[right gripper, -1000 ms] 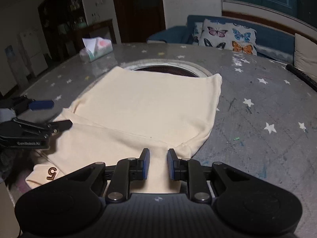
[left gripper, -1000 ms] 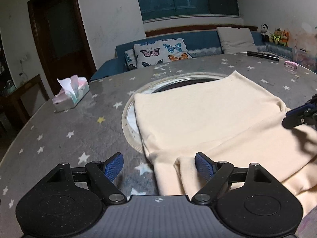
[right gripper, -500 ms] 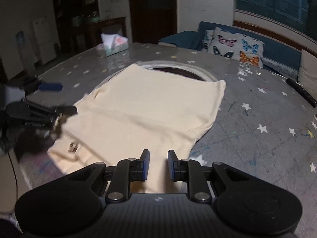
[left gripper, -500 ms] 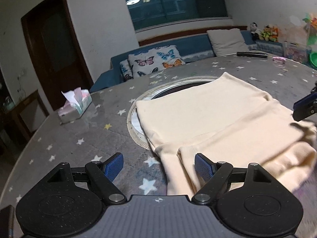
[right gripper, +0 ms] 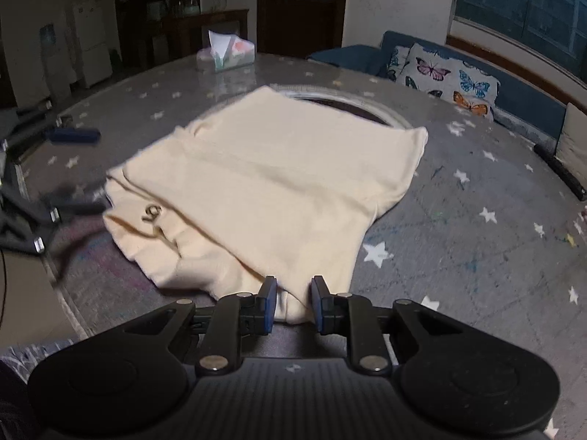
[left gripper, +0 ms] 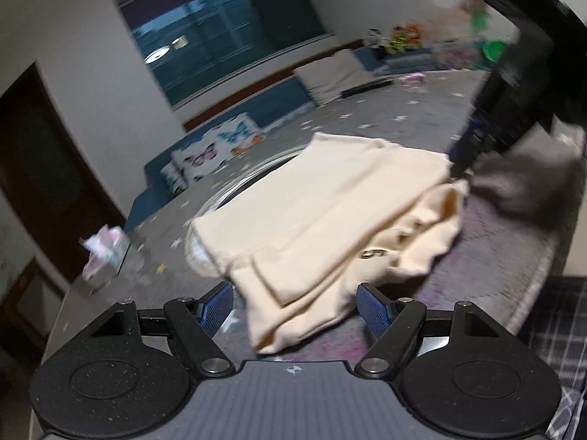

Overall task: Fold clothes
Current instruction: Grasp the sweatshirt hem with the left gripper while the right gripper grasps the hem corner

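A cream garment [right gripper: 279, 179] lies partly folded on the grey star-patterned table [right gripper: 458, 220]; it also shows in the left wrist view [left gripper: 330, 212], with a small dark mark near its bunched near edge. My left gripper [left gripper: 295, 306] is open, raised and tilted, with the garment's near corner below its jaws. My right gripper [right gripper: 293, 304] has its jaws narrowly apart around a fold of the garment's near edge. The left gripper shows blurred at the left of the right wrist view [right gripper: 55, 168].
A tissue box [right gripper: 225, 53] stands at the table's far side. A round inset ring [right gripper: 348, 101] lies under the garment's far edge. A dark long object [right gripper: 559, 170] lies at the right rim. A sofa with butterfly cushions [right gripper: 440, 73] stands behind.
My left gripper has pulled back, risen and tilted, staying open. The garment's near edge has slid and bunched up. My right gripper has moved back with the fold between its jaws.
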A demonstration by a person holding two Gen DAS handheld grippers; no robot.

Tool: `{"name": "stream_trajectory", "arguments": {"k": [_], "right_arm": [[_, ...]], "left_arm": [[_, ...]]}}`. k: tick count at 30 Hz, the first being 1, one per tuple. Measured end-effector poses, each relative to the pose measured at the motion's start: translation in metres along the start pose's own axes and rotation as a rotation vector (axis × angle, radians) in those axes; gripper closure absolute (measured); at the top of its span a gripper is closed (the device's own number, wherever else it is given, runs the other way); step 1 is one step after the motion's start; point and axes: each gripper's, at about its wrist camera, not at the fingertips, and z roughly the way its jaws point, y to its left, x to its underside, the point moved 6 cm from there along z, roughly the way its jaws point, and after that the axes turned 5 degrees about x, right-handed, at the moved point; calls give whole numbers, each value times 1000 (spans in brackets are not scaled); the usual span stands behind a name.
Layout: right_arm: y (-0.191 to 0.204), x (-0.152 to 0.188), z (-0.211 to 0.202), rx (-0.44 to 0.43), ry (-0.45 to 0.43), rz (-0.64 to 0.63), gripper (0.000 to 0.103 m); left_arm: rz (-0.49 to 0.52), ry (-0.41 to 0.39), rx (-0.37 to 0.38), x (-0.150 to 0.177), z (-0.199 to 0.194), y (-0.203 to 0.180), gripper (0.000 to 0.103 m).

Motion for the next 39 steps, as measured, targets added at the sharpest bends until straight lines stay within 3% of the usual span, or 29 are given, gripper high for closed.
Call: {"name": "stream_trajectory", "arguments": {"k": [3,6,11,16,20,23,30,31,33,34,35,39], "right_arm": [[0,-5,-11,0,-20,-24,81],[4,-6,-18,-3,-29,-55,72],[13,-1,-21,-24,-27,-103,67],[22,4,-19,-35,-33,-174,53],[31,6,-10,-28,-40,-242,48],[39,8,-4,-5,-48,-326,48],[34,13,-5,-30,-28,-315,46],[34,13,-4,-33,-28,-312,45],[34,13,-3,-39,-28,-306,45],[34,12,-3,-41,-29,-303,44],[33,12,-2,-43,-29,-300,44],[34,11,-2,-41,-30,-299,44]], "left_arm": [[45,-14,29,-2,4,-11,35],[56,-21,59,-4,11,-16,53],[33,-41,115,-5,17,-16,91],[-124,-67,121,-20,20,13,102],[-216,-66,113,-31,32,33,103],[-221,-45,108,-31,38,41,103],[-85,-13,144,-8,12,30,97],[-65,-3,149,-4,10,26,93],[-8,12,154,4,5,14,78],[29,8,151,5,5,7,64],[67,3,148,7,4,0,60],[167,-26,141,6,7,-22,60]]}}
